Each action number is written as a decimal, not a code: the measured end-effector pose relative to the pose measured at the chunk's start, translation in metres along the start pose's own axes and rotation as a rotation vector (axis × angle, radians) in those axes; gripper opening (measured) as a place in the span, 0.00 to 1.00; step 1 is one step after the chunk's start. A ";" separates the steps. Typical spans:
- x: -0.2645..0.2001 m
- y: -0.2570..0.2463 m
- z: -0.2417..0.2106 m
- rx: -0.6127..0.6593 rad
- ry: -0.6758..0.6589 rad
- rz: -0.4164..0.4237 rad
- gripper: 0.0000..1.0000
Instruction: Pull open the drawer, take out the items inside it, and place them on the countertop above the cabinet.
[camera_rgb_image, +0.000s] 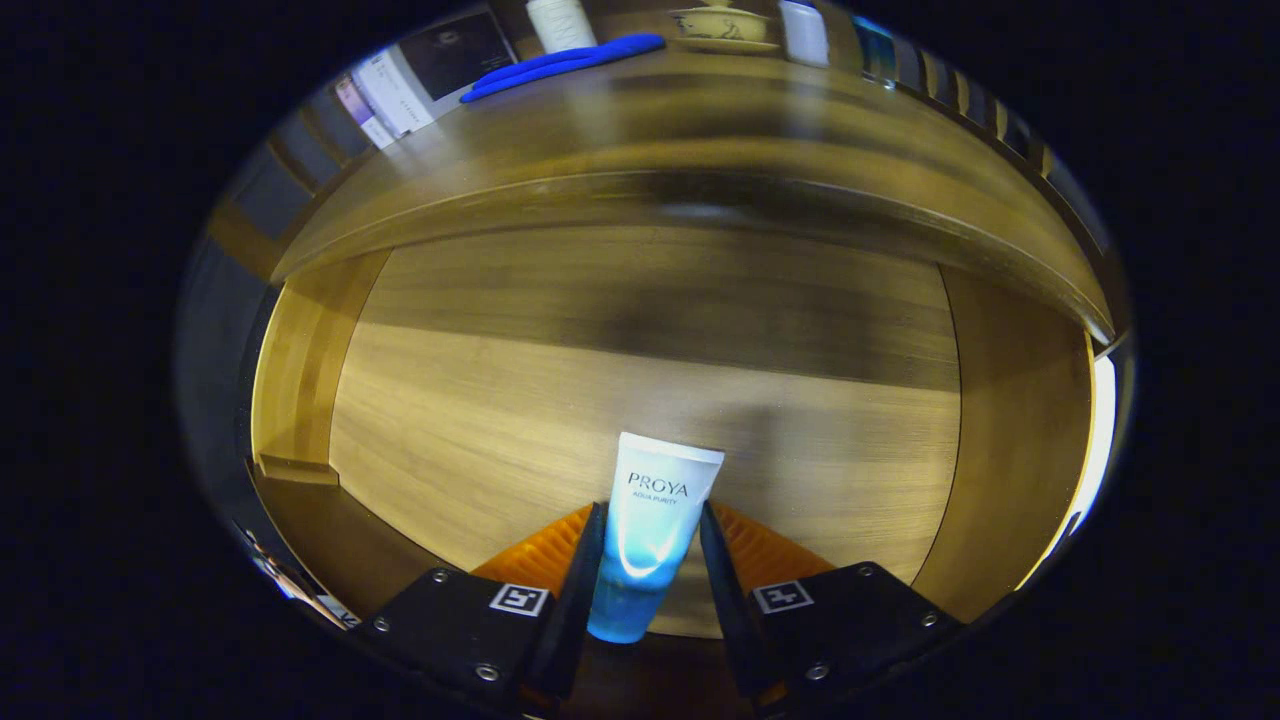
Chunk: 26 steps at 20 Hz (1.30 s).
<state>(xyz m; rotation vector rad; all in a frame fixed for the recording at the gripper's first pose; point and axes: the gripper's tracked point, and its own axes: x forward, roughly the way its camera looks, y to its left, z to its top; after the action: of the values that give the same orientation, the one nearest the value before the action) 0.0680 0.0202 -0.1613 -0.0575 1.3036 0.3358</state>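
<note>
Between the two fingers of my gripper (652, 525) sits a white and blue tube (650, 540), flat crimped end pointing ahead, cap end back toward me; both fingers press on its sides, so I am clamped on it. Below it lies the open drawer (600, 380), its wooden floor bare around the tube. Beyond the drawer, the surface (700, 110) of the cabinet carries a blue cloth (565, 65), a white bottle (560, 22) and a small bowl on a saucer (722, 25).
</note>
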 end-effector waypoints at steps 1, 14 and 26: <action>-0.003 0.001 -0.004 -0.036 -0.006 0.001 0.55; -0.040 0.018 0.035 -0.230 -0.427 -0.054 0.50; -0.113 0.035 0.077 -0.150 -0.776 0.061 0.50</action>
<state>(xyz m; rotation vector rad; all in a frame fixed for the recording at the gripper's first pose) 0.1052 0.0475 -0.0277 -0.0098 0.5117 0.4502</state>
